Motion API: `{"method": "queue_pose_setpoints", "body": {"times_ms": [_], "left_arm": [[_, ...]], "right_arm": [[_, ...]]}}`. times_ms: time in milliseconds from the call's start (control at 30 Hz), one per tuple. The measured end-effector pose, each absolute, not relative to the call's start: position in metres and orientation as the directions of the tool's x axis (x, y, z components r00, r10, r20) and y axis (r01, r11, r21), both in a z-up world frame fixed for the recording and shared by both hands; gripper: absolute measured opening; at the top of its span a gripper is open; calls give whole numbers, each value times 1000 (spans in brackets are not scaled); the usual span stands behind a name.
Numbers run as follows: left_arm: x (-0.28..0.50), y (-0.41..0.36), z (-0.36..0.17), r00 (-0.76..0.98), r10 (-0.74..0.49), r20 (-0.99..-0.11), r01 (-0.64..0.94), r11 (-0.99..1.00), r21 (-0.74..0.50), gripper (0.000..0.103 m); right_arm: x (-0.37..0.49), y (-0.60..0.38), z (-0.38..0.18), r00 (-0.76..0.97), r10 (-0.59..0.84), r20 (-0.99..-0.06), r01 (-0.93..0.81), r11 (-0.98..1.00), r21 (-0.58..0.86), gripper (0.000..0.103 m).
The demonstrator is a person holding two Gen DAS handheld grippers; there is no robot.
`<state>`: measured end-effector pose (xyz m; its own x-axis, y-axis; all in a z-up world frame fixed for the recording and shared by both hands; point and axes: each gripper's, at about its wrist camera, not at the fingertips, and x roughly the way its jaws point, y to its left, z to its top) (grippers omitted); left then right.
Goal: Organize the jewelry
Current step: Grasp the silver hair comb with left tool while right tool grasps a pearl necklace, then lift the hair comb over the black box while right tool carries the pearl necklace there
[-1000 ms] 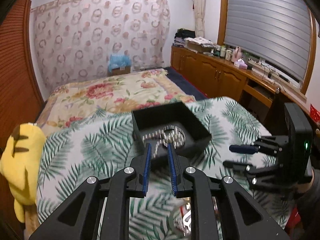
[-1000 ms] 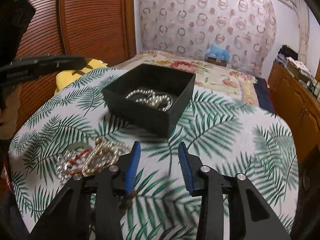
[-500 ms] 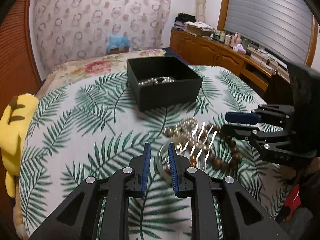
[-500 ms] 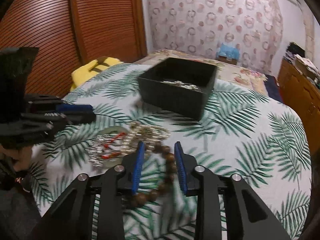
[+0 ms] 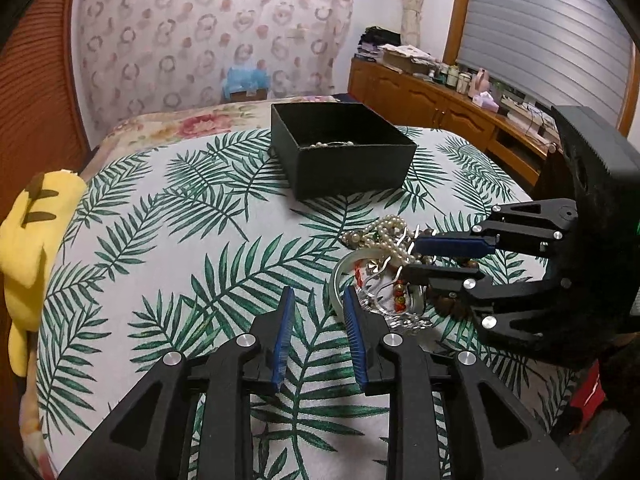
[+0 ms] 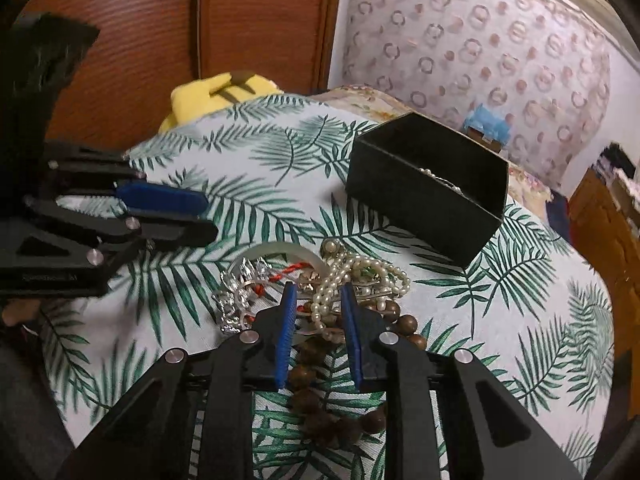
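A heap of jewelry [image 6: 340, 280] lies on the palm-leaf cloth: a white pearl strand [image 6: 326, 292], a brown bead bracelet [image 6: 316, 360], a pale bangle [image 5: 338, 280] and silver pieces [image 6: 240, 284]. An open black box [image 5: 340, 152] with a pearl strand inside stands behind it. My right gripper [image 6: 318, 300] is open, its fingers straddling the pearl strand in the heap. It also shows in the left wrist view [image 5: 416, 258]. My left gripper [image 5: 318, 302] is open and empty, just left of the heap, and shows in the right wrist view [image 6: 206, 216].
A yellow plush toy [image 5: 28, 240] lies at the table's left edge. A flowered bed [image 5: 192, 124] is behind the table. Wooden cabinets [image 5: 432, 108] with clutter run along the right wall. A wooden door [image 6: 260, 20] is to the left.
Both grippers have pulled back from the box and dropped to the heap. My right gripper now straddles the pearls. My left gripper has opened a little wider.
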<state>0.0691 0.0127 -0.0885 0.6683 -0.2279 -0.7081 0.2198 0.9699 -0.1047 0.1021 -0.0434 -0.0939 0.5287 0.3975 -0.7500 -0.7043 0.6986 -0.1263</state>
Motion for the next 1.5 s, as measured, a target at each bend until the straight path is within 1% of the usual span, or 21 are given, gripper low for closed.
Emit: {"method": "queue_pose_setpoints", "body": {"times_ms": [100, 167, 233, 267, 600, 667, 800, 867, 1100, 1133, 1167, 1367, 1500], "left_arm": [[69, 13, -89, 666, -229, -710, 219, 970, -107, 23], [69, 13, -90, 667, -230, -709, 219, 970, -108, 23], [68, 13, -90, 667, -234, -708, 222, 969, -111, 23], [67, 13, -91, 665, -236, -708, 225, 968, -111, 23], [66, 2, -88, 656, -267, -706, 254, 959, -126, 26], [67, -2, -88, 656, -269, -705, 261, 958, -123, 33], [71, -13, -88, 648, -277, -710, 283, 952, -114, 37], [73, -18, -88, 645, -279, -711, 295, 950, -105, 44], [84, -35, -92, 618, -296, -728, 345, 934, -87, 51], [86, -36, -93, 614, -296, -732, 349, 933, -84, 56], [87, -38, -96, 608, -296, -736, 356, 931, -80, 57], [96, -44, -107, 569, -296, -767, 374, 924, -79, 58], [100, -46, -111, 562, -295, -773, 383, 921, -73, 58]], "right_arm": [[103, -43, -94, 530, 392, -752, -709, 691, -139, 22], [104, -43, -95, 530, 387, -754, -712, 686, -148, 9], [105, -45, -95, 525, 393, -755, -714, 687, -139, 8], [106, -47, -94, 526, 394, -754, -711, 690, -135, 6], [125, -89, -63, 633, 378, -676, -604, 787, -126, 5], [130, -97, -57, 652, 371, -662, -582, 804, -123, 5], [135, -116, -45, 695, 353, -626, -535, 836, -122, 5], [136, -123, -39, 715, 343, -609, -515, 848, -128, 5], [139, -143, -23, 769, 304, -562, -454, 879, -146, 5], [139, -146, -21, 775, 298, -557, -446, 882, -149, 5], [140, -148, -20, 780, 292, -553, -439, 885, -152, 5], [142, -161, -16, 796, 273, -541, -410, 900, -150, 5], [141, -162, -20, 790, 275, -547, -415, 898, -147, 5]]}}
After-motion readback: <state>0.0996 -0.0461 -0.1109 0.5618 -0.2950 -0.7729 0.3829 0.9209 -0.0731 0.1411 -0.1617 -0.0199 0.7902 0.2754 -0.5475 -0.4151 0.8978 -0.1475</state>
